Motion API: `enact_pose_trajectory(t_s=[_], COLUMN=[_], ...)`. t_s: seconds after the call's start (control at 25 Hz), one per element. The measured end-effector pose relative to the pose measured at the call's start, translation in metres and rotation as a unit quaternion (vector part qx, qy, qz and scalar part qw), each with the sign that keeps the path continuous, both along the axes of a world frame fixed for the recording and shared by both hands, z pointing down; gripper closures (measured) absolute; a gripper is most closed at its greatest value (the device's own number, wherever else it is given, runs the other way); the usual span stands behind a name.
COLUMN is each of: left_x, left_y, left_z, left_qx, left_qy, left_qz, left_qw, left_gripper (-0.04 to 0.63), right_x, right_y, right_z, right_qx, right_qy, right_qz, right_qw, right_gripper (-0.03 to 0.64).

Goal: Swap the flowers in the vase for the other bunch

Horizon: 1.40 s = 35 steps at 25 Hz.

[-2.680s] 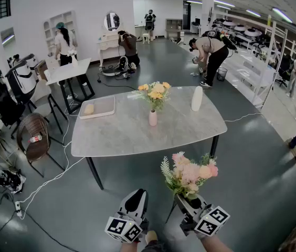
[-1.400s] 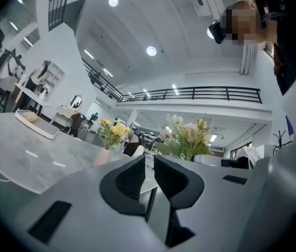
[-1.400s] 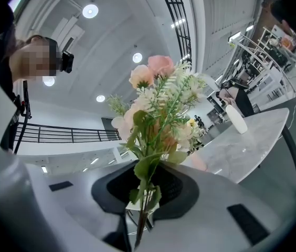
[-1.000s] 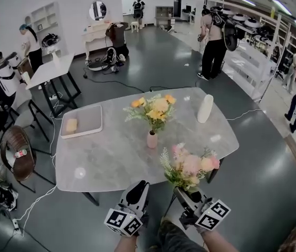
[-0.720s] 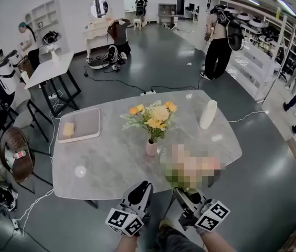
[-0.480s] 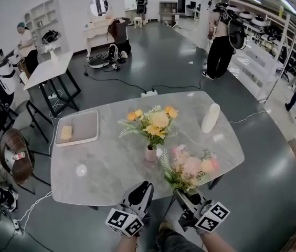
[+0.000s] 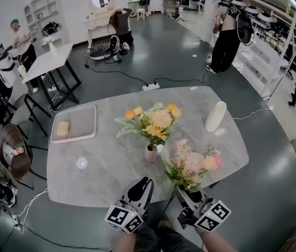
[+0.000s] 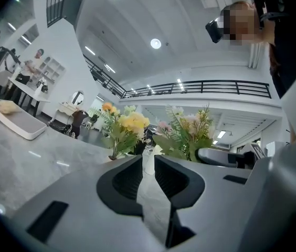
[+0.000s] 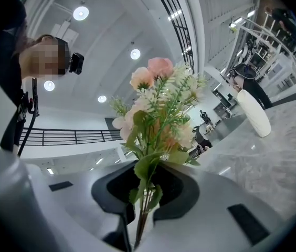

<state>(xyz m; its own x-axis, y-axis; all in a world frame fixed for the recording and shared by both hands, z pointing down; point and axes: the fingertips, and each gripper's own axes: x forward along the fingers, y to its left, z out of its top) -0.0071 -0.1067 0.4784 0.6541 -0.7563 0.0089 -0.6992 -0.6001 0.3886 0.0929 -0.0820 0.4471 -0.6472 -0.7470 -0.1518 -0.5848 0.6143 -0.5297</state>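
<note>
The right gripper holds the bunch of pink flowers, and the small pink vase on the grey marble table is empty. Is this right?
Not empty: in the head view the small pink vase on the grey marble table holds a bunch of yellow and orange flowers. The right gripper does hold the bunch of pink flowers.
</note>
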Motion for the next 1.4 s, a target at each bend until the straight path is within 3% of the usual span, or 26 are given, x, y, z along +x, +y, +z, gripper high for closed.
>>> enact_pose_trajectory(t_s=[0.52, 1.0, 1.4], left_x=[0.002, 0.014, 0.035], left_y=[-0.061, -0.112, -0.133], left_z=[0.018, 0.030, 0.044], left_qx=[-0.001, 0.003, -0.008], left_qy=[-0.037, -0.100, -0.174], left_qz=[0.011, 0.031, 0.063], left_qw=[0.9993, 0.9945, 0.9826], left_gripper=[0.400, 0.289, 0.243], right_x=[-0.003, -0.001, 0.004], right_y=[-0.023, -0.042, -0.051], right_z=[0.002, 0.013, 0.020], right_qx=[0.023, 0.001, -0.009], right_qy=[0.102, 0.110, 0.112], right_qz=[0.104, 0.132, 0.144], right_qw=[0.989, 0.985, 0.983], right_gripper=[0.539, 0.538, 0.539])
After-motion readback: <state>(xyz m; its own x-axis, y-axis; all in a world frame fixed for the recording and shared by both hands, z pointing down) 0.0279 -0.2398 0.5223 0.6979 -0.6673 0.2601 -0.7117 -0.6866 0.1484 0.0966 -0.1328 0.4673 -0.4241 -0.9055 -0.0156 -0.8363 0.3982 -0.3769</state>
